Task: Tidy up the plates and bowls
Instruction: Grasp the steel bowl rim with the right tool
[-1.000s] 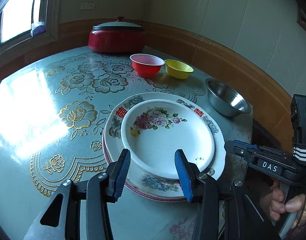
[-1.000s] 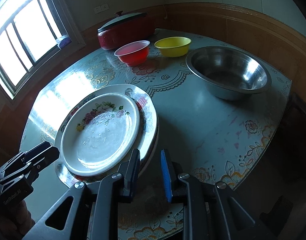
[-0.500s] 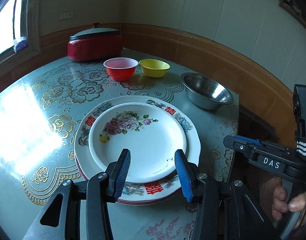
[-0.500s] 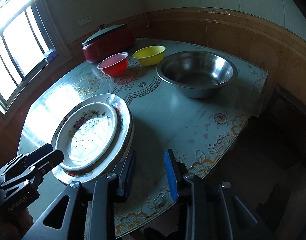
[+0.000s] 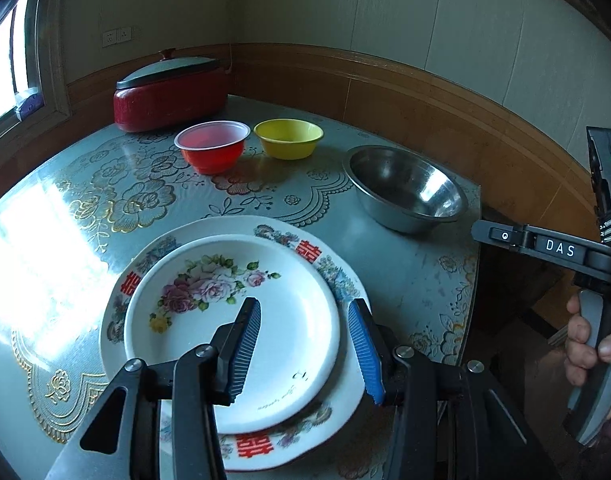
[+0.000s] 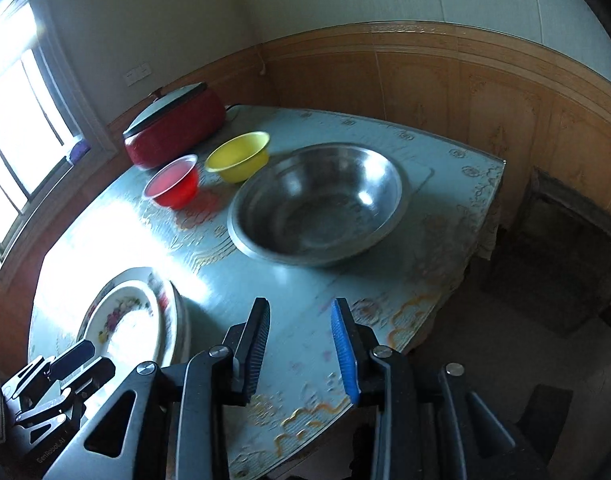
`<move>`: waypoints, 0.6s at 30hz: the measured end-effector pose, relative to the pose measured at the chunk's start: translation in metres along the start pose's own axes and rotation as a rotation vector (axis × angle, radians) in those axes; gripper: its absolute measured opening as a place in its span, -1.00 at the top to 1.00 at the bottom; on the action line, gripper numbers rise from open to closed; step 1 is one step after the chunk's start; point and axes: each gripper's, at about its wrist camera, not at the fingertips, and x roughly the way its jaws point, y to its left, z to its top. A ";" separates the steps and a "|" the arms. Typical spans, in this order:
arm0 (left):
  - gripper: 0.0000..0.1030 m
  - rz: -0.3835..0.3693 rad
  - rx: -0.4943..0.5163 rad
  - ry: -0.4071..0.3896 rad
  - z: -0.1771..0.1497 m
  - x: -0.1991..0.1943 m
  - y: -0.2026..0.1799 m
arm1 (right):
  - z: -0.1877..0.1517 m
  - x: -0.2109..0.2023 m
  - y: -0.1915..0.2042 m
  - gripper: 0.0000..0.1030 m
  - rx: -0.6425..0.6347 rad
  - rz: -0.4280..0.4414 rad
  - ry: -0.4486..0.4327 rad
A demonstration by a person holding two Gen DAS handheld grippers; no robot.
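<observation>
A white floral plate [image 5: 209, 312] lies stacked on a larger patterned plate [image 5: 329, 264] near the table's front. My left gripper [image 5: 305, 348] is open and empty, hovering over the stack's right part. My right gripper [image 6: 301, 344] is open and empty above the table's near edge, in front of a steel bowl [image 6: 317, 204]. A red bowl [image 6: 173, 184] and a yellow bowl [image 6: 239, 156] stand behind it. The plate stack [image 6: 125, 320] sits to its left. In the left wrist view, the steel bowl [image 5: 405, 188], red bowl [image 5: 211, 146] and yellow bowl [image 5: 289, 138] stand beyond the plates.
A red lidded pot [image 5: 169, 92] stands at the table's back by the wall. The flowered table cover [image 5: 105, 200] has bare room to the left. The table's right edge [image 6: 465, 264] drops to the floor. Wood-panelled walls close the corner.
Both grippers have pulled back and swung right. The right gripper has opened wider and now faces the steel bowl. The plates have not moved.
</observation>
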 end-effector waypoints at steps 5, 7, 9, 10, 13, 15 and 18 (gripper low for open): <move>0.10 -0.014 0.013 0.018 0.020 0.022 -0.021 | 0.021 0.008 -0.030 0.37 0.038 -0.010 -0.001; 0.10 -0.019 0.014 0.029 0.026 0.031 -0.028 | 0.027 0.014 -0.040 0.37 0.048 -0.012 0.007; 0.10 -0.026 0.008 0.042 0.031 0.040 -0.032 | 0.032 0.019 -0.049 0.37 0.057 -0.013 0.012; 0.10 -0.031 0.002 0.048 0.033 0.044 -0.034 | 0.035 0.021 -0.054 0.37 0.063 -0.014 0.013; 0.10 -0.061 -0.023 0.070 0.037 0.056 -0.037 | 0.042 0.028 -0.068 0.37 0.083 -0.019 0.020; 0.10 -0.088 -0.041 0.075 0.039 0.061 -0.037 | 0.048 0.033 -0.078 0.37 0.103 -0.021 0.022; 0.10 -0.107 -0.067 0.086 0.044 0.069 -0.036 | 0.055 0.038 -0.091 0.37 0.134 -0.015 0.026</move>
